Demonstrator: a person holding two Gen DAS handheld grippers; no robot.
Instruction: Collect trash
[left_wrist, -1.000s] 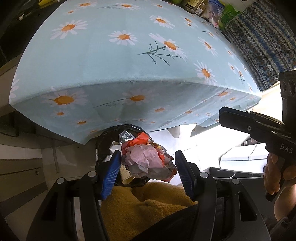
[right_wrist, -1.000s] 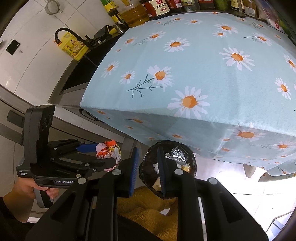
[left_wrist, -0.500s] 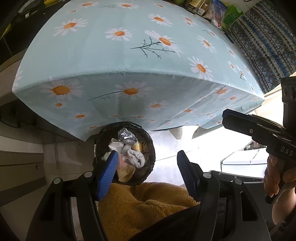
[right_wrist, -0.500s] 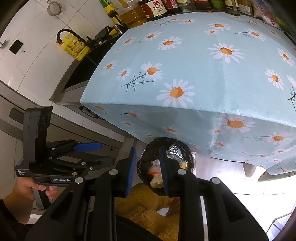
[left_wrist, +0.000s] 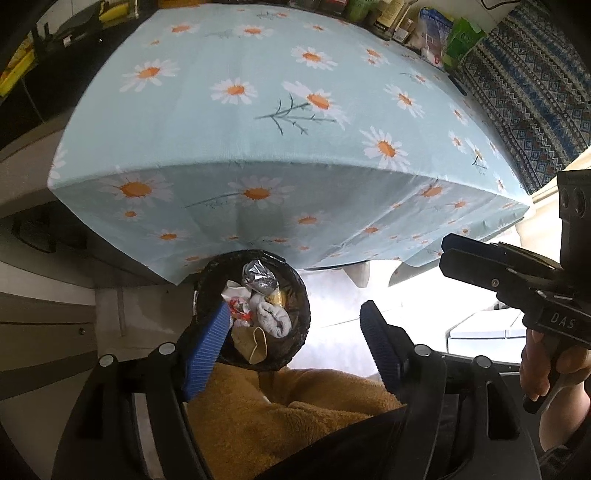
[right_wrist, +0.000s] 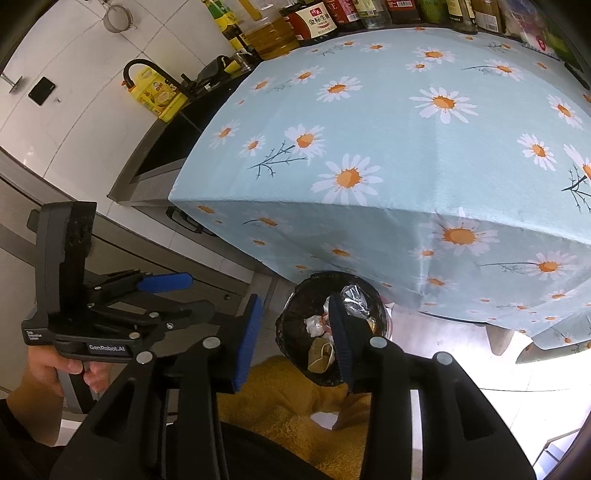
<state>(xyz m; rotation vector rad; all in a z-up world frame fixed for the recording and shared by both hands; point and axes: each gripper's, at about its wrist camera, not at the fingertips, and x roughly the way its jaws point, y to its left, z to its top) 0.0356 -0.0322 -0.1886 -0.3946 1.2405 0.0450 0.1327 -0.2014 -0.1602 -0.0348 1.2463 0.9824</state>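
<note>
A black-lined trash bin (left_wrist: 297, 332) (right_wrist: 290, 325) stands on the floor under the edge of the daisy-cloth table (left_wrist: 258, 129) (right_wrist: 406, 147). Inside lie crumpled foil (left_wrist: 258, 275), a red wrapper (left_wrist: 240, 310), a white tissue wad (left_wrist: 271, 317) and brown paper (right_wrist: 321, 354). My left gripper (left_wrist: 293, 343) (right_wrist: 188, 297) hangs above the bin, jaws opening, nothing between them. My right gripper (right_wrist: 293, 339) (left_wrist: 445, 253) is beside it over the bin's near rim. Its jaws are also opening and hold nothing.
Sauce and oil bottles (right_wrist: 317, 18) line the table's far edge. A sink with a black faucet (right_wrist: 140, 70) and a yellow bottle (right_wrist: 159, 96) is at the left. A patterned cloth (left_wrist: 535, 92) hangs at the right. The person's mustard fleece (left_wrist: 277, 424) fills the foreground.
The bundle of red and pink wrappers left my left gripper and now lies in the bin. Both pairs of jaws have spread wider. The left gripper has risen a little.
</note>
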